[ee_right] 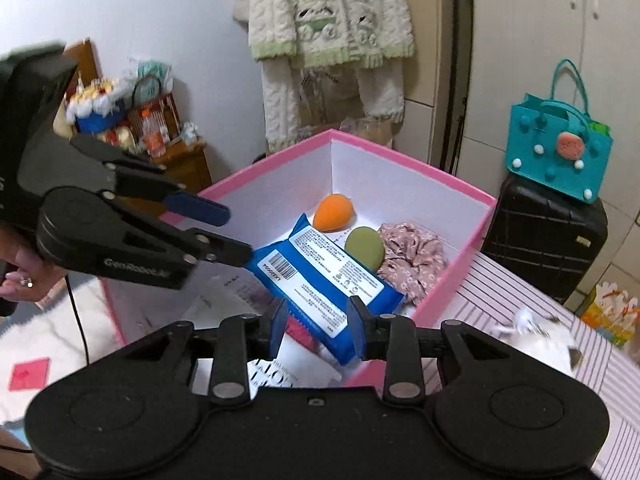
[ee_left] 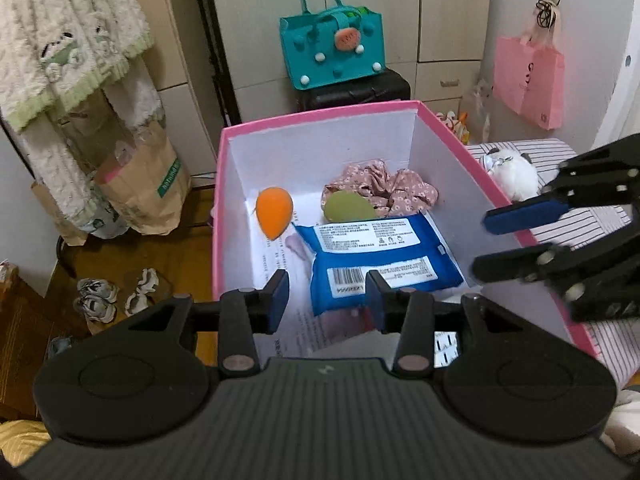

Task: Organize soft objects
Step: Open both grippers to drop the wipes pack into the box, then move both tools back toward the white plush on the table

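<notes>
Both grippers, left (ee_left: 326, 298) and right (ee_right: 318, 328), hover over box (ee_left: 316, 114), jaws parted, empty. Pack (ee_left: 380, 256), sponges, scrunchie (ee_left: 384, 190) lie inside; white plush (ee_left: 514, 174) outside, likely next.

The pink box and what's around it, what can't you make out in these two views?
- White plush toy: blurred in the right wrist view; in the left wrist view partly hidden behind the pink box wall.
- Wipes pack label: print too small to read.
- Papers under the pack: mostly covered; left gripper blocks the near part.
</notes>
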Demonstrator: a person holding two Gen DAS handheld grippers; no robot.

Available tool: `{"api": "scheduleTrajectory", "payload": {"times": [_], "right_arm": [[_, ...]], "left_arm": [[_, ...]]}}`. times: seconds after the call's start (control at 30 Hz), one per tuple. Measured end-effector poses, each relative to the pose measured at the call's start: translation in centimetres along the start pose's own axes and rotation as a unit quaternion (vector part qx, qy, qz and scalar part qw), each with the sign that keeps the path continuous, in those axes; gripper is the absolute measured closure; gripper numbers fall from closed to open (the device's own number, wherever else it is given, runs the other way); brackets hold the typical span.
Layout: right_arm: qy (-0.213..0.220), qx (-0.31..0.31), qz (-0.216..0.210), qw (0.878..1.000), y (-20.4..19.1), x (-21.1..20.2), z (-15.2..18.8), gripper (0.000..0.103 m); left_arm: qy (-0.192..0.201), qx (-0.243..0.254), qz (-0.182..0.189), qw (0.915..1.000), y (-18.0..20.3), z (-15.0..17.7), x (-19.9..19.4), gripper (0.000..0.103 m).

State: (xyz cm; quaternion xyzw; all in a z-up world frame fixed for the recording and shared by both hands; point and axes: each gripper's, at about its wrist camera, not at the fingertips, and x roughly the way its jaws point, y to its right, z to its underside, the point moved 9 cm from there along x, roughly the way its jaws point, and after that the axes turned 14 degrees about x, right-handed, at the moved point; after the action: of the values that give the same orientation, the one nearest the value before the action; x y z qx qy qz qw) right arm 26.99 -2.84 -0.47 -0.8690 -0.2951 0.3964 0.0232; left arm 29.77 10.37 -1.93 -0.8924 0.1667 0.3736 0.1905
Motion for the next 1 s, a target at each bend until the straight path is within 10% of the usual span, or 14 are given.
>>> {"api": "scheduleTrajectory", "payload": {"times": [1.0], "right_arm": [[0.053, 0.017, -0.002, 0.998, 2.9, -16.2, 5.2, 0.056]], "left_arm": [[0.078, 0.032, 0.041, 0.9956, 9.9, -2.0, -15.5, 0.062]]}}
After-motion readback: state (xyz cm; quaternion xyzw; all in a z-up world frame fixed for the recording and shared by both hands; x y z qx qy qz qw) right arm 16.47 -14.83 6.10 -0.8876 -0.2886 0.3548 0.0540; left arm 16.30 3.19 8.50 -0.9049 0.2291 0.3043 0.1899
